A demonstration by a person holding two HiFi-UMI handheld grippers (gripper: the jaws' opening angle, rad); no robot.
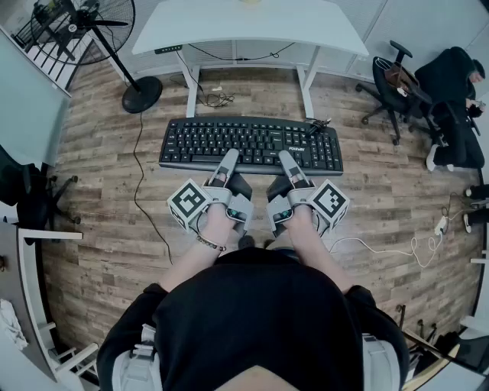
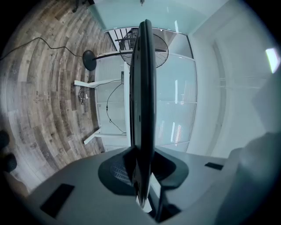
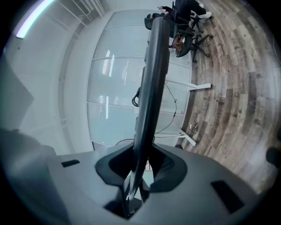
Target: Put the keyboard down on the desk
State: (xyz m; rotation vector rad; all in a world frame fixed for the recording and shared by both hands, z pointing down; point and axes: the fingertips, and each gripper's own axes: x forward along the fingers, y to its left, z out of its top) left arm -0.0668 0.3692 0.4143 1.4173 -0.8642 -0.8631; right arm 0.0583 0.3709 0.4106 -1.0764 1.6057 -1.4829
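Holding the black keyboard [image 1: 250,145] up in the air just in front of the white desk [image 1: 244,23], not on it yet, the left gripper [image 1: 226,164] and the right gripper [image 1: 286,162] each have their jaws squeezed tight on its near edge. I think the big worry is that it tips and drops, since only that one edge is pinched, and a smaller worry is bumping the desk's edge. Below the desk is a wood floor [image 1: 99,221], with a fan [image 1: 116,57] left of the desk, a chair [image 1: 390,80] right of it and small cords [image 1: 214,98] under it.
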